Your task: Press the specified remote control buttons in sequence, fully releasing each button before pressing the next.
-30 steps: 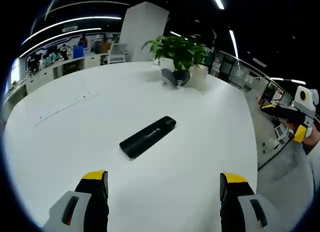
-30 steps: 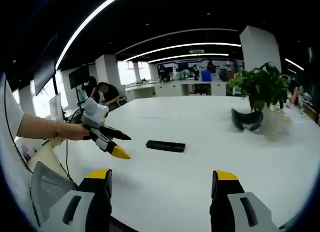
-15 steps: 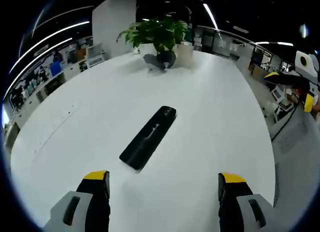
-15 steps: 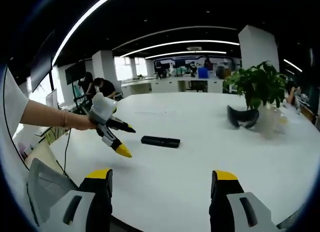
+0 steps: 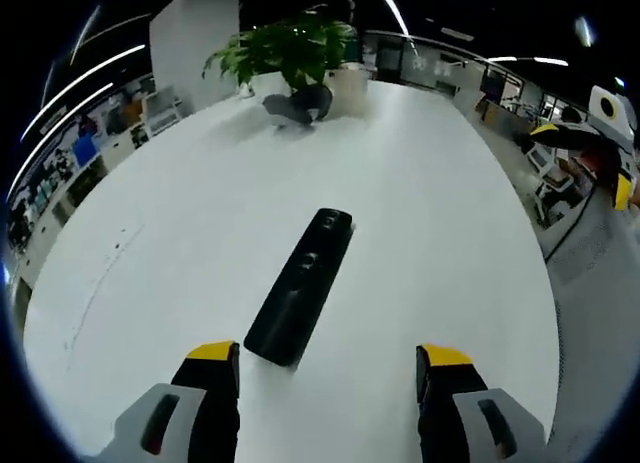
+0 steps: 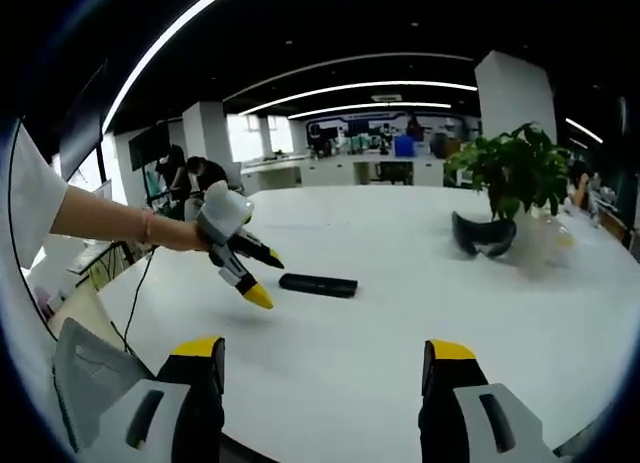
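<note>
On the white tabletop (image 5: 140, 283), items listed left to right.

Left gripper view. Left tool (image 5: 325, 368): own jaws rise from the bottom, yellow-tipped, spread wide apart, nothing between them. Remote control (image 5: 301, 285): black, slim, lying flat, near end just above and between the jaw tips, far end pointing away toward the plant; small raised buttons show along its top face, their markings too small to read. Potted plant (image 5: 285, 48): at the far edge of the tabletop, well apart from the remote, with a dark curved object (image 5: 292, 108) at its foot. Right tool (image 5: 590, 143): at the right margin, off the tabletop edge, well apart from the remote.

Right gripper view. Left tool (image 6: 262, 278): held in a person's hand (image 6: 185, 233), jaws apart, tips pointing down just beside the near end of the remote control (image 6: 318, 284). Right tool (image 6: 320, 368): jaws released, wide, empty, low over the near tabletop edge.

Step in hand, as judged: approach for the first press, no contact yet.

Handling advice: bring one jaw tip straight down on a single button; keep the other tip clear of neighbouring keys; press lightly so the slim body does not slide or pivot; lift fully clear before the next key; keep the remote in sight.
</note>
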Tool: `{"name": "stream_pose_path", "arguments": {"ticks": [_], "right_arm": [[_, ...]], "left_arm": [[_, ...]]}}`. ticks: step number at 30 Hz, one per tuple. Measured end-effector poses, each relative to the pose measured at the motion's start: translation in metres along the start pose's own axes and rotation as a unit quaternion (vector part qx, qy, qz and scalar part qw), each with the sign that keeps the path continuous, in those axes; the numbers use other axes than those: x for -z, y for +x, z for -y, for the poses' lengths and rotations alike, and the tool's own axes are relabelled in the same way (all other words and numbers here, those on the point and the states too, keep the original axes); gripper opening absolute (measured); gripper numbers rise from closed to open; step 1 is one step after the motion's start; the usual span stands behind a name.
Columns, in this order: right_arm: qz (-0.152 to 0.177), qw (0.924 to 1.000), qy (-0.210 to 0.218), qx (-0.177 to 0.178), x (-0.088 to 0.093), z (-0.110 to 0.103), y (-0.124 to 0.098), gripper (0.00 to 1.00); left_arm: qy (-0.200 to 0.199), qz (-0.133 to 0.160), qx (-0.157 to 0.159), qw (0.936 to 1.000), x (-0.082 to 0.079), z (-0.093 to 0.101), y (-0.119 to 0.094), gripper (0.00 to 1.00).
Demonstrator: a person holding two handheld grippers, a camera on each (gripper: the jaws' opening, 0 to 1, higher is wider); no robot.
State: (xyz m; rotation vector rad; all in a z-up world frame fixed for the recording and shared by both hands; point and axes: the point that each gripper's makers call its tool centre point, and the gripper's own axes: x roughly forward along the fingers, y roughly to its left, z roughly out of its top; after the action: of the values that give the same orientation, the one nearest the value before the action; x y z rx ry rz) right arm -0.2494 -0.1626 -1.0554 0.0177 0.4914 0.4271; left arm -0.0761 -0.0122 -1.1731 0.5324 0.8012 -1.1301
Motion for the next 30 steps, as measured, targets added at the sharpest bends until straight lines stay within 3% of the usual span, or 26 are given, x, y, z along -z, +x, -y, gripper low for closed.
{"name": "stream_pose_path", "arguments": {"ticks": [5,16,23,30], "right_arm": [[-0.006,0.9999,-0.008,0.005,0.002,0.004,-0.003,0.78],[-0.004,0.9999,-0.002,0.012,0.002,0.007,-0.006,0.76],[-0.008,0.9999,-0.001,0.013,0.003,0.008,-0.004,0.75],[-0.008,0.9999,-0.003,0.011,0.002,0.008,-0.001,0.74]], "left_arm": [[0.031,-0.013,0.008,0.9994,-0.001,0.000,0.006,0.62],[0.050,-0.013,0.016,0.9986,-0.012,-0.006,0.020,0.53],[0.084,-0.023,0.009,0.9961,-0.015,-0.009,0.031,0.48],[0.076,-0.020,0.019,0.9967,-0.017,-0.015,0.033,0.37]]}}
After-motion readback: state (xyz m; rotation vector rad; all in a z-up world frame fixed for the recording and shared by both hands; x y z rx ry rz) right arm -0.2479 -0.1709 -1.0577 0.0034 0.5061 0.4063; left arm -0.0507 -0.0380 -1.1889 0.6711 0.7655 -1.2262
